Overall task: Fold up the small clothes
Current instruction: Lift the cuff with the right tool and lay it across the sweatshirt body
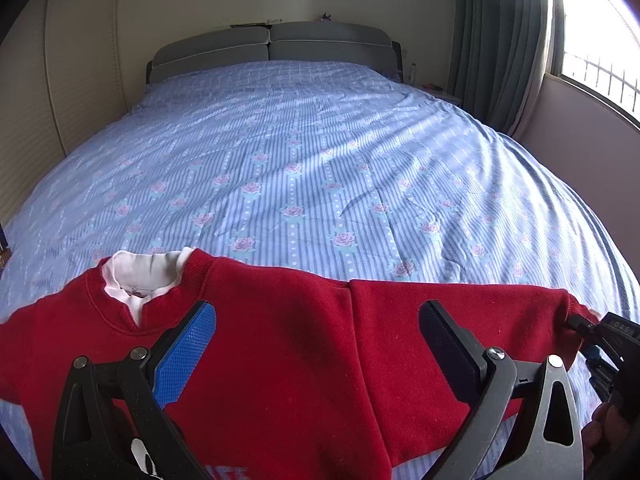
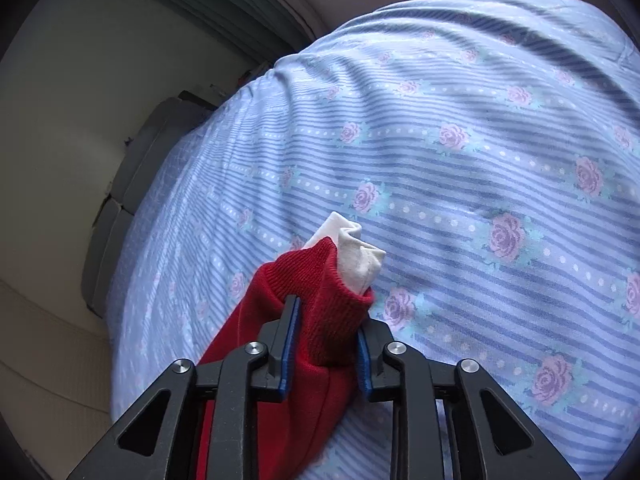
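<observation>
- Red sweater [image 1: 280,352] spread flat at bed's [image 1: 320,152] near edge, long axis running collar-left to cuff-right.
- Right gripper [image 2: 326,344] pinches sleeve cuff [image 2: 336,300]; fold likely goes leftward.
- Left gripper [image 1: 316,344] gapes wide over chest, empty.

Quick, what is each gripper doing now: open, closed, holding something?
Left gripper: open, jaws wide apart above the red sweater, gripping nothing.
Right gripper: closed on the red sweater's sleeve cuff.
</observation>
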Demonstrator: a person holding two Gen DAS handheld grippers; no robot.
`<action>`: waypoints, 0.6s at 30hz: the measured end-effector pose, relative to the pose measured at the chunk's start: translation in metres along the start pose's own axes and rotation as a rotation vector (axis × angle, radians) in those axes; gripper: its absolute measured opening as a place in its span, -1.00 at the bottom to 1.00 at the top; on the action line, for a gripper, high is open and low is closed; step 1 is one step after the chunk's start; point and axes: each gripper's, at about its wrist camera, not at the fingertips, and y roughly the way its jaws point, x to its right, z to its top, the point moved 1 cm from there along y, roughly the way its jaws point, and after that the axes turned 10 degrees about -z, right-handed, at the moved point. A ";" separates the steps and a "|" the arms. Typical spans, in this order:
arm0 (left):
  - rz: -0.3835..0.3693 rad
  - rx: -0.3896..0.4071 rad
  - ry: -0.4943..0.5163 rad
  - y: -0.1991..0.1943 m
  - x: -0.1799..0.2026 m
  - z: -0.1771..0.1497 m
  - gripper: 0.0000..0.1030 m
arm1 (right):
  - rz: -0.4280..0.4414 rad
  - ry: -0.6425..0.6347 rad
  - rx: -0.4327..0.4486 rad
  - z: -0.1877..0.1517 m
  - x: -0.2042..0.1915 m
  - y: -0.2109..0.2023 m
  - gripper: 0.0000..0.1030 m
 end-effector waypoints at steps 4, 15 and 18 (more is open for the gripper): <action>0.023 0.014 -0.034 -0.024 -0.027 0.005 1.00 | -0.016 -0.103 0.083 -0.003 -0.028 -0.031 -0.63; 0.124 0.069 -0.123 -0.111 -0.137 0.002 1.00 | 0.041 -0.390 0.338 -0.065 -0.149 -0.141 -0.65; 0.160 0.082 -0.166 -0.134 -0.177 -0.005 1.00 | 0.081 -0.500 0.393 -0.102 -0.191 -0.166 -0.66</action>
